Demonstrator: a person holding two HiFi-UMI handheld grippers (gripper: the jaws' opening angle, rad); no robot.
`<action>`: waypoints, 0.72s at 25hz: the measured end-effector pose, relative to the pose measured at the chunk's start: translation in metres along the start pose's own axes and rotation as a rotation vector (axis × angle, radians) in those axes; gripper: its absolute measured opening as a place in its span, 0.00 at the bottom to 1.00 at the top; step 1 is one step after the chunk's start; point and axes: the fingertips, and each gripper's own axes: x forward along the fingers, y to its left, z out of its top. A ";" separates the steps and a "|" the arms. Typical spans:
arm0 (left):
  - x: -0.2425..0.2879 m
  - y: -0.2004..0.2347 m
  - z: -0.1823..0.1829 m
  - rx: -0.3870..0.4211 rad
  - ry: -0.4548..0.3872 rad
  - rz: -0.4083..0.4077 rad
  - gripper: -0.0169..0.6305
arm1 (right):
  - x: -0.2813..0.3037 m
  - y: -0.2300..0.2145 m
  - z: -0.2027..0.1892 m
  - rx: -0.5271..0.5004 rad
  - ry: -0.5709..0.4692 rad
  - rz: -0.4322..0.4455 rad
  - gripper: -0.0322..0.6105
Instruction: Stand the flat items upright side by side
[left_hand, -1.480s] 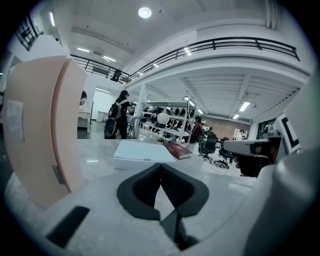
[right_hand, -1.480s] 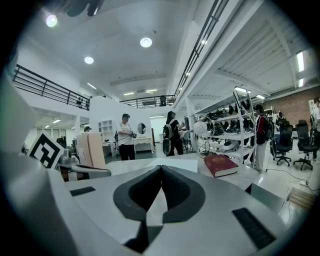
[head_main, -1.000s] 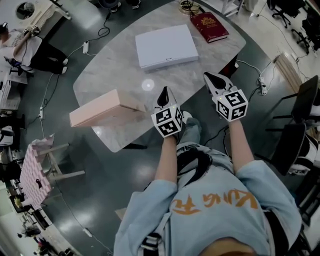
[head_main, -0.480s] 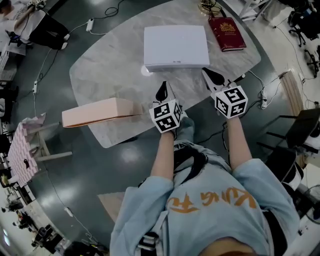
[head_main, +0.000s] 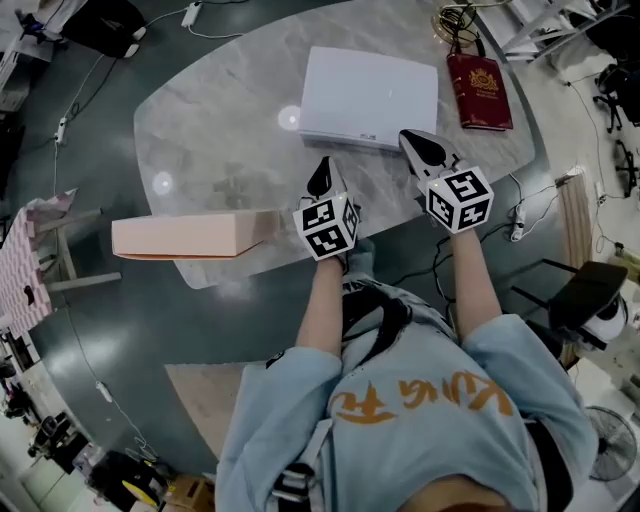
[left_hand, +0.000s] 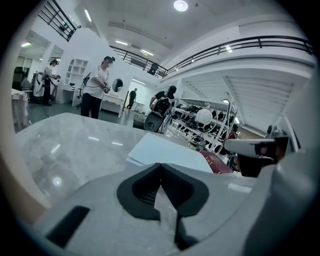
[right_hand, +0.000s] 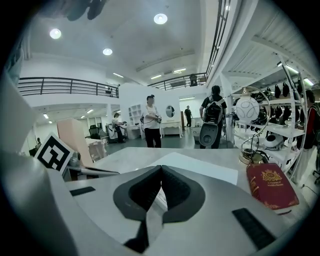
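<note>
- My left tool (head_main: 320, 172) and right tool (head_main: 416, 142) are pinched together, empty, near the white box (head_main: 370, 92), upper centre.
- I should part them, then clamp its near edge evenly.

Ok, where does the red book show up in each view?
Head view: red book at upper right, just right of the white box.
Left gripper view: book right of centre, beyond the box.
Right gripper view: book at lower right, right of the box.
Shared landmark: the white box, always on the book's left.
</note>
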 end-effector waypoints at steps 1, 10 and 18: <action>0.004 0.002 0.002 -0.011 -0.002 0.006 0.05 | 0.006 -0.002 0.002 -0.006 0.008 0.008 0.05; 0.044 0.017 0.015 -0.091 -0.008 0.043 0.05 | 0.056 -0.021 0.023 -0.076 0.063 0.077 0.05; 0.055 0.021 0.029 -0.131 -0.031 0.077 0.05 | 0.088 -0.034 0.041 -0.121 0.085 0.132 0.05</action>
